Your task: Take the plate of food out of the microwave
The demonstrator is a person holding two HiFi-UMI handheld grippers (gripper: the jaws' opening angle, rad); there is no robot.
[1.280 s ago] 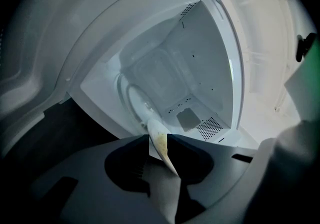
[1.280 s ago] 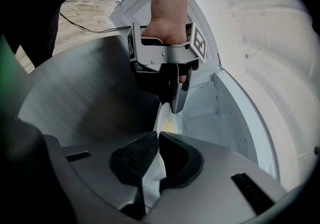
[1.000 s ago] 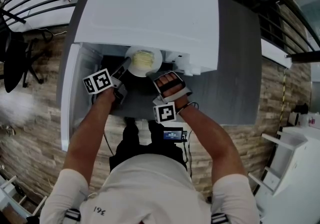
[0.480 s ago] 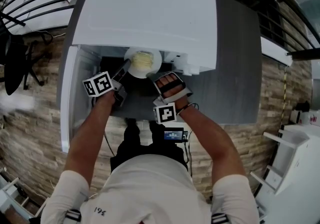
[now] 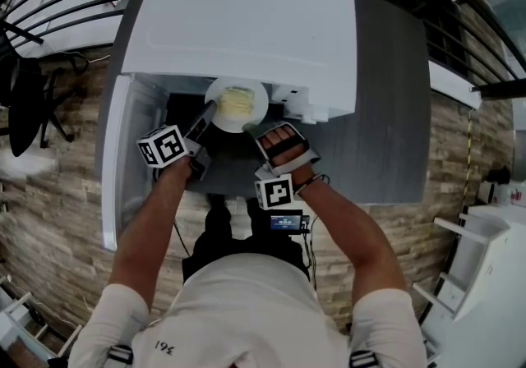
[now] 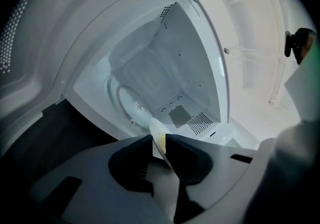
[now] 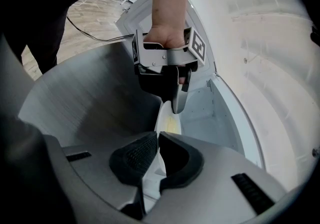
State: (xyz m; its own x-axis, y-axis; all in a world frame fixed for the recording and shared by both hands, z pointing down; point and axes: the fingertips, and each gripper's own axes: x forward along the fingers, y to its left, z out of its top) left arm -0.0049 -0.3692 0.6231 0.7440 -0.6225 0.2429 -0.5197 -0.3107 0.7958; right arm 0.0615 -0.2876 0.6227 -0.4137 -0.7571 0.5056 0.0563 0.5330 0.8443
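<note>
A white plate [image 5: 236, 103] with pale yellow food sits at the mouth of the white microwave [image 5: 238, 29], partly out of the cavity. My left gripper [image 5: 209, 112] is shut on the plate's left rim. In the left gripper view the thin rim [image 6: 156, 130] stands edge-on between the pads. My right gripper [image 5: 258, 126] is shut on the plate's near right rim, and in the right gripper view the rim [image 7: 167, 118] runs up from between the jaws toward the left gripper [image 7: 176, 108] opposite.
The microwave door [image 5: 115, 169] hangs open at the left, beside my left arm. Inside the cavity a glass turntable [image 6: 125, 105] shows. The microwave stands on a grey table [image 5: 394, 112]. White furniture [image 5: 485, 276] stands at the right on the wood floor.
Both grippers and the plate have shifted slightly toward the person, out from the microwave's mouth. The left marker cube has dropped lower in the head view.
</note>
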